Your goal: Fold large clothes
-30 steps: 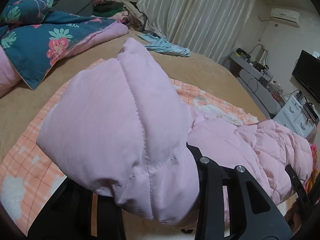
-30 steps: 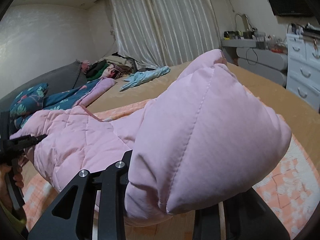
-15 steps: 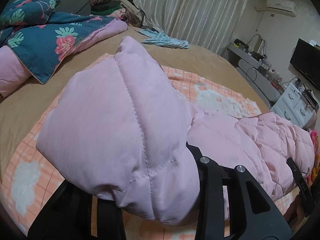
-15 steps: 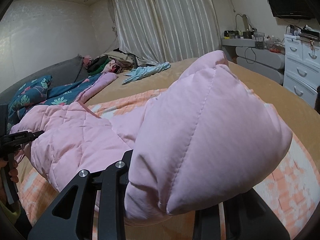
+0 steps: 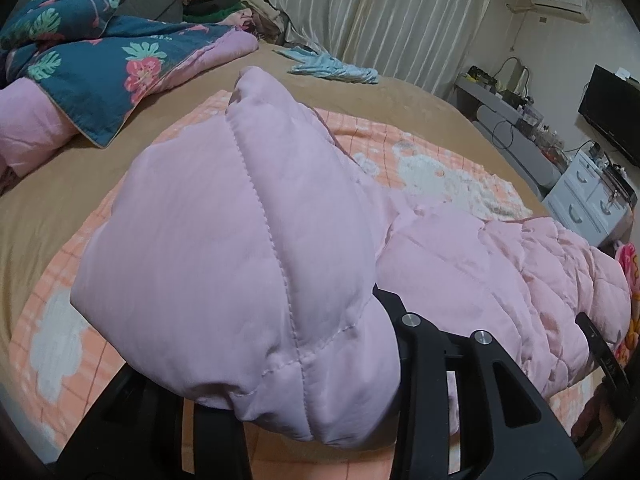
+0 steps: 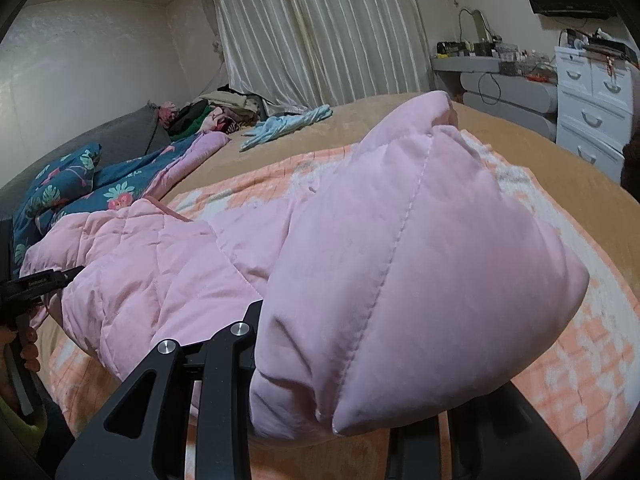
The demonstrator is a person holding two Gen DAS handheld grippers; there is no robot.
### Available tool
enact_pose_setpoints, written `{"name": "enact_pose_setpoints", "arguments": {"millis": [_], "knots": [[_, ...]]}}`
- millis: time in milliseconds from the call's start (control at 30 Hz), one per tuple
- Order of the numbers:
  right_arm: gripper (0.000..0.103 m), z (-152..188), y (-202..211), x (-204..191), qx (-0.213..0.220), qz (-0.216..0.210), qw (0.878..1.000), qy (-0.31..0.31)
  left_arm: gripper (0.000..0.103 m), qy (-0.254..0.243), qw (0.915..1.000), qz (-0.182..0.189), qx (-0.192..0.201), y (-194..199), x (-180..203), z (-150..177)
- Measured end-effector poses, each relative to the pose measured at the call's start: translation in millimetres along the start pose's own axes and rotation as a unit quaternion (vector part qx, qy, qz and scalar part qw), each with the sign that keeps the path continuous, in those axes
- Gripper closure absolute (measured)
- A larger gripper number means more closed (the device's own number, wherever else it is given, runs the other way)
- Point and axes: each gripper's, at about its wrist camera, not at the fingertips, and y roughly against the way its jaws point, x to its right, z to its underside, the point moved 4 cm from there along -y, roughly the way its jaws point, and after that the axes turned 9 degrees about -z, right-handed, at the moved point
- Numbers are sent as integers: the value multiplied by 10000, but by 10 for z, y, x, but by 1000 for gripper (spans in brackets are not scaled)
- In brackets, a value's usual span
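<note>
Both grippers have carried the pink padded jacket (image 5: pixel 248 248) forward and lower over the orange checked blanket (image 5: pixel 52 344). Left gripper (image 5: pixel 304 412) and right gripper (image 6: pixel 320 412) each clench a puffy corner, the jacket slung between them above that blanket. Mid-fold carry, I judge; next, lower both corners evenly onto the blanket before letting go.

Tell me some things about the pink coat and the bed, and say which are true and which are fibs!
1. Both tools grip the pink coat. True: the left tool and right tool each pinch a puffy part.
2. The coat is quilted. True.
3. The curtains are open. False: they are drawn.
4. The blue cloth lies on the coat. False: it lies apart, far back on the bed.
5. The blanket under the coat is green. False: orange and white.
</note>
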Motion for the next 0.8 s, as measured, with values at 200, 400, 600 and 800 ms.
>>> {"name": "enact_pose_setpoints", "arguments": {"millis": [200,400,600,800], "knots": [[74,119,56,-12,-130,19,9998,-140,73,-35,10000,-19,-44,52,-69,157],[73,187,104,-15,-211,-4,9994,-282,73,-82,9999,-64,-107,76,-106,283],[69,257,77,30,-349,59,9981,-506,71,-78,9997,-98,-197,62,-142,406],[60,303,-63,219,-628,174,9937,-912,67,-10,9995,-134,-298,13,-187,535]]}}
